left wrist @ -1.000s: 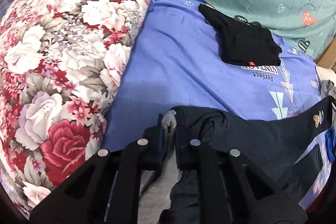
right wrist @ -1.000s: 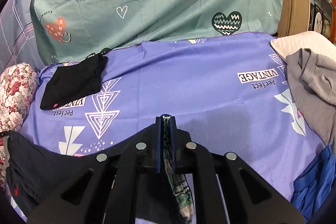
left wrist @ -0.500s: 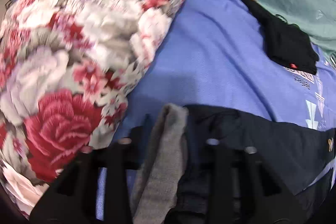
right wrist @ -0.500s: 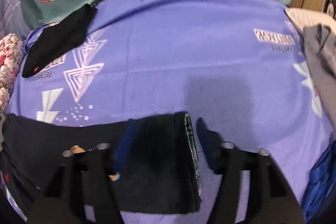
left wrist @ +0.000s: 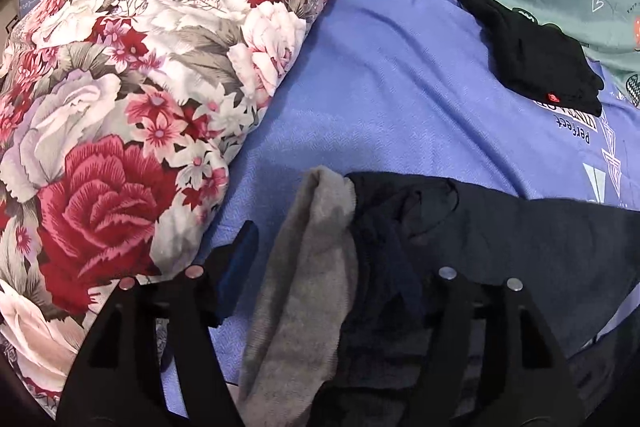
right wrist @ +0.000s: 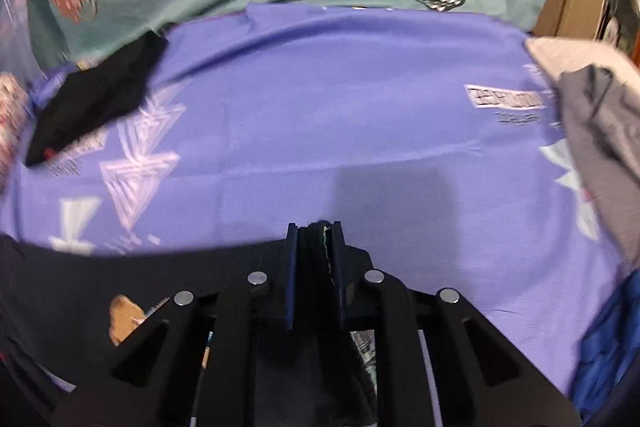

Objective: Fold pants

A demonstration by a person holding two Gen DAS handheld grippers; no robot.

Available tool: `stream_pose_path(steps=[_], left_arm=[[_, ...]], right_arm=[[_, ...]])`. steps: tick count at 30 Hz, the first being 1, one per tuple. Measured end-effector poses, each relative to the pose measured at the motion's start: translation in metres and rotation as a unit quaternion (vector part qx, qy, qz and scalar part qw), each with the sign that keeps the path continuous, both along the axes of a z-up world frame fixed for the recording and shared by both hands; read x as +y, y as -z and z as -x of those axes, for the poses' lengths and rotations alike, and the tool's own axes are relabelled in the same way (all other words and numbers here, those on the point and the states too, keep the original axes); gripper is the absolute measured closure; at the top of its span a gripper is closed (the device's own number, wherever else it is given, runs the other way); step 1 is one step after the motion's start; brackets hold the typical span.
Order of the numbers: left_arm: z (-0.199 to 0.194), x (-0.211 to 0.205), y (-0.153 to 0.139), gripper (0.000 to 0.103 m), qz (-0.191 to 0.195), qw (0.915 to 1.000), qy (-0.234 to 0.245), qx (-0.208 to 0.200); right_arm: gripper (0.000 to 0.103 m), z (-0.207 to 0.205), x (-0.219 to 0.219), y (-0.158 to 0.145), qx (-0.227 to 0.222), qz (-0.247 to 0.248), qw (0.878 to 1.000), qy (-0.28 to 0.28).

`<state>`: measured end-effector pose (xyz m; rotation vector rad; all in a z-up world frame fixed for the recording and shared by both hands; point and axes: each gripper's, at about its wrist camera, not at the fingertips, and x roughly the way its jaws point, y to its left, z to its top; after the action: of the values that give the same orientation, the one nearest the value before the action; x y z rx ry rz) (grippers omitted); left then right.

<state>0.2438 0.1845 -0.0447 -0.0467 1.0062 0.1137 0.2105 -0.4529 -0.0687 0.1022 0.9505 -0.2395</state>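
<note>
While spread, left tongs (left wrist: 332, 239) over pants (left wrist: 500, 239)

The pants (left wrist: 500, 227) are matt dark cloth, with a strip of fuzzy grey knit-looking lining (left wrist: 308, 267) turned outward. The purple sheet (right wrist: 340, 115) beneath is smooth woven cloth with flat printed marks. The floral pillow (left wrist: 140, 87) shows a soft, faintly sheened printed fabric. Both the left gripper (left wrist: 344, 259) and the right gripper (right wrist: 314, 259) look like matt black plastic with shiny metal rivets and blue pads (right wrist: 291, 267).
</note>
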Motion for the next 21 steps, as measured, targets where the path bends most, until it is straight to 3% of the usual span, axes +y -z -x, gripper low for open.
stream_pose_path(steps=[1, 3, 4, 5, 8, 11, 12, 14, 15, 17, 18, 21], left_arm=[[0.001, 0.000, 0.000, 0.037, -0.002, 1.0000, 0.000, 0.000], [0.004, 0.003, 0.000, 0.037, 0.002, 1.0000, -0.005, 0.004], [0.006, 0.003, -0.001, 0.036, 0.007, 1.0000, -0.006, 0.003], [0.008, 0.004, -0.004, 0.036, 0.011, 0.9999, -0.008, -0.001], [0.018, 0.006, -0.013, 0.029, 0.011, 0.9998, -0.009, -0.016], [0.030, 0.005, -0.021, 0.023, 0.015, 0.9993, -0.002, -0.034], [0.033, 0.004, -0.022, 0.021, 0.017, 0.9992, 0.001, -0.035], [0.036, 0.002, -0.020, 0.020, 0.017, 0.9993, 0.007, -0.032], [0.036, 0.001, -0.019, 0.020, 0.016, 0.9994, 0.008, -0.029], [0.037, -0.002, -0.016, 0.020, 0.012, 0.9997, 0.008, -0.021], [0.038, -0.003, -0.014, 0.019, 0.014, 0.9997, 0.009, -0.018], [0.043, -0.008, -0.015, 0.018, 0.025, 0.9994, 0.010, -0.020]], right_arm=[[0.083, -0.004, 0.000, 0.015, 0.037, 0.010, 0.999, 0.010], [0.048, -0.001, 0.002, 0.018, 0.039, 0.059, 0.997, 0.026], [0.046, 0.001, 0.004, 0.010, 0.033, 0.096, 0.994, 0.039], [0.046, 0.005, 0.005, 0.005, 0.023, 0.099, 0.994, 0.042], [0.046, 0.019, 0.011, -0.016, -0.023, 0.032, 0.999, 0.015], [0.046, 0.029, 0.027, -0.012, -0.007, -0.063, 0.995, -0.074], [0.046, 0.030, 0.031, -0.005, 0.008, -0.072, 0.994, -0.087], [0.046, 0.027, 0.027, 0.018, 0.060, -0.022, 0.996, -0.067], [0.039, 0.025, 0.018, 0.025, 0.068, -0.003, 0.997, -0.035], [0.048, 0.023, 0.010, 0.017, 0.060, -0.004, 0.998, 0.006], [0.048, 0.022, 0.015, 0.005, 0.041, 0.011, 0.999, 0.020], [0.042, 0.016, 0.059, -0.021, -0.018, 0.013, 0.998, -0.055]])
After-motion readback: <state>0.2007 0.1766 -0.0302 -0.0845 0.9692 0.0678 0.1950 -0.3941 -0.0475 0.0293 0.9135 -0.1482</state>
